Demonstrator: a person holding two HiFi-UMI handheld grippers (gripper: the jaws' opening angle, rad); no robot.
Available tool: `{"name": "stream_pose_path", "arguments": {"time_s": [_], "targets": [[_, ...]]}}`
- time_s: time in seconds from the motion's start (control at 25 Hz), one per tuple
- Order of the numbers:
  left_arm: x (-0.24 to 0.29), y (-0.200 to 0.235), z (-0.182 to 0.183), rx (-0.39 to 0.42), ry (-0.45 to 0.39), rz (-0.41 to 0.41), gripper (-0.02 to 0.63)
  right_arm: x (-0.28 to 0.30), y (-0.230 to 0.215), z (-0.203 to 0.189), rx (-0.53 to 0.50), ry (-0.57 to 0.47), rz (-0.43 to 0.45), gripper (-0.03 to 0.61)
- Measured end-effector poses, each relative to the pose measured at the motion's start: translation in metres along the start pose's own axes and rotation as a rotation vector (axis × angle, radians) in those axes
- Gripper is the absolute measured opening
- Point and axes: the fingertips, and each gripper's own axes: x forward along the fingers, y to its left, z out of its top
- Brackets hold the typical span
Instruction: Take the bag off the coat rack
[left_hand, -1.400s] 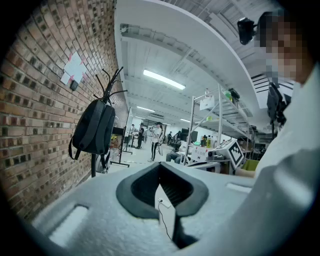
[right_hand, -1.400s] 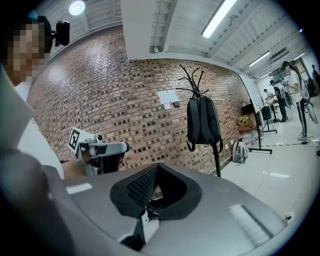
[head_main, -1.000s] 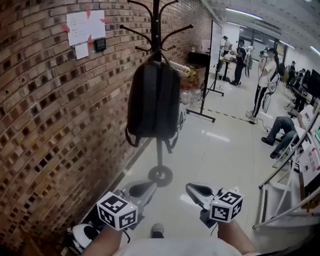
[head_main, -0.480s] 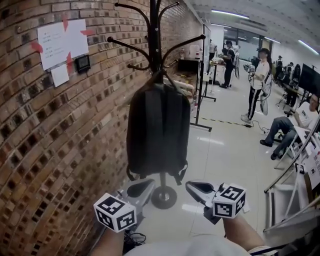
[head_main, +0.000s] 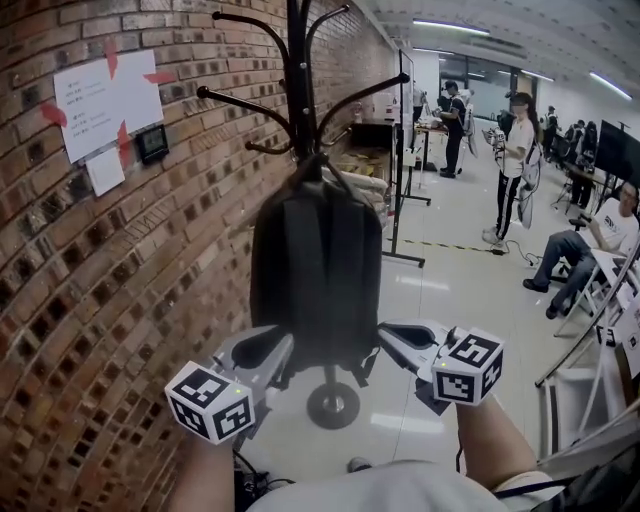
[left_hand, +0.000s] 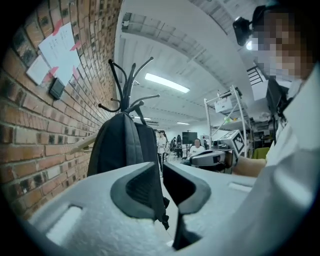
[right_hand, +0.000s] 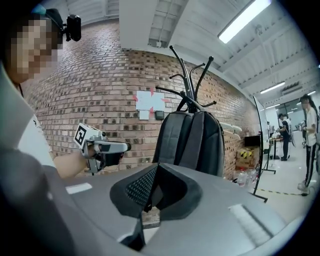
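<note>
A black backpack (head_main: 315, 270) hangs by its top loop from a black coat rack (head_main: 298, 90) that stands beside the brick wall. My left gripper (head_main: 287, 343) is at the bag's lower left corner and my right gripper (head_main: 384, 333) at its lower right, both just in front of it and apart from it. The left gripper (left_hand: 161, 167) has a narrow slit between its tips as its jaws are opening, with nothing between them. The right gripper (right_hand: 156, 167) is shut and empty. The backpack (right_hand: 192, 137) fills the middle of the right gripper view.
The brick wall (head_main: 90, 300) runs along the left, with taped paper notices (head_main: 100, 105). The rack's round base (head_main: 333, 405) rests on the glossy floor. A board on a stand (head_main: 400, 150) is behind the rack. Several people (head_main: 520, 160) stand or sit at the right.
The bag and rack have come closer and loom larger. Both grippers have risen from floor level to the bag's lower corners. The left jaws have parted slightly.
</note>
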Motion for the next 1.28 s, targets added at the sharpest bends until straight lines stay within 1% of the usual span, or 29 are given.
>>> {"name": "stream_pose_path", "arguments": {"time_s": [0.04,0.08,0.12,0.2,0.24,0.28,0.32,0.36,0.44,0.48,0.52,0.6,0.64,0.68,0.76,0.84,0.92,0.96,1.04,1.08,1.16,1.28], "targets": [[0.005,0.004,0.011,0.017,-0.002,-0.017,0.055,0.006,-0.009,0.009,-0.020,-0.001,0.000,0.033],[0.011,0.010,0.023,0.040,-0.005,-0.029,0.059,0.012,-0.020,0.020,-0.038,-0.007,-0.002,0.057],[0.017,0.016,0.037,0.069,-0.009,-0.032,0.087,0.018,-0.031,0.033,-0.053,-0.019,-0.004,0.065],[0.028,0.033,0.063,0.127,-0.007,-0.015,0.136,0.028,-0.052,0.061,-0.079,-0.052,-0.010,0.103],[0.034,0.043,0.072,0.149,-0.001,-0.004,0.166,0.032,-0.062,0.074,-0.091,-0.066,-0.011,0.137],[0.040,0.053,0.080,0.165,0.007,0.004,0.176,0.037,-0.071,0.085,-0.105,-0.077,-0.009,0.174],[0.046,0.062,0.087,0.175,0.015,0.010,0.178,0.042,-0.081,0.095,-0.119,-0.087,-0.009,0.228],[0.053,0.072,0.091,0.182,0.022,0.017,0.207,0.046,-0.091,0.103,-0.132,-0.097,-0.014,0.272],[0.067,0.094,0.096,0.195,0.038,0.036,0.308,0.057,-0.112,0.114,-0.144,-0.112,-0.026,0.323],[0.073,0.105,0.097,0.196,0.043,0.042,0.366,0.064,-0.123,0.116,-0.140,-0.114,-0.027,0.355],[0.080,0.116,0.098,0.188,0.045,0.041,0.409,0.072,-0.133,0.117,-0.128,-0.112,-0.025,0.379],[0.095,0.134,0.094,0.143,0.053,0.018,0.460,0.087,-0.153,0.113,-0.099,-0.098,-0.013,0.436],[0.102,0.143,0.091,0.117,0.060,0.006,0.488,0.095,-0.161,0.109,-0.088,-0.087,-0.006,0.454],[0.109,0.150,0.086,0.093,0.066,-0.001,0.499,0.103,-0.169,0.105,-0.079,-0.077,0.001,0.467],[0.121,0.162,0.077,0.037,0.066,-0.018,0.507,0.117,-0.179,0.095,-0.064,-0.056,0.019,0.479],[0.128,0.167,0.072,-0.030,0.048,-0.058,0.515,0.130,-0.181,0.083,-0.053,-0.031,0.055,0.491],[0.132,0.166,0.067,-0.078,0.037,-0.099,0.515,0.139,-0.177,0.072,-0.052,-0.002,0.091,0.488],[0.135,0.164,0.065,-0.087,0.041,-0.114,0.514,0.141,-0.176,0.068,-0.058,0.007,0.096,0.474],[0.138,0.161,0.061,-0.077,0.060,-0.124,0.508,0.142,-0.177,0.065,-0.068,0.009,0.092,0.445],[0.139,0.161,0.060,-0.070,0.069,-0.122,0.477,0.141,-0.177,0.064,-0.068,0.009,0.091,0.426],[0.139,0.161,0.059,-0.067,0.083,-0.116,0.405,0.141,-0.177,0.064,-0.065,0.016,0.087,0.363],[0.137,0.160,0.057,-0.063,0.094,-0.099,0.319,0.143,-0.176,0.063,-0.055,0.029,0.070,0.288]]}}
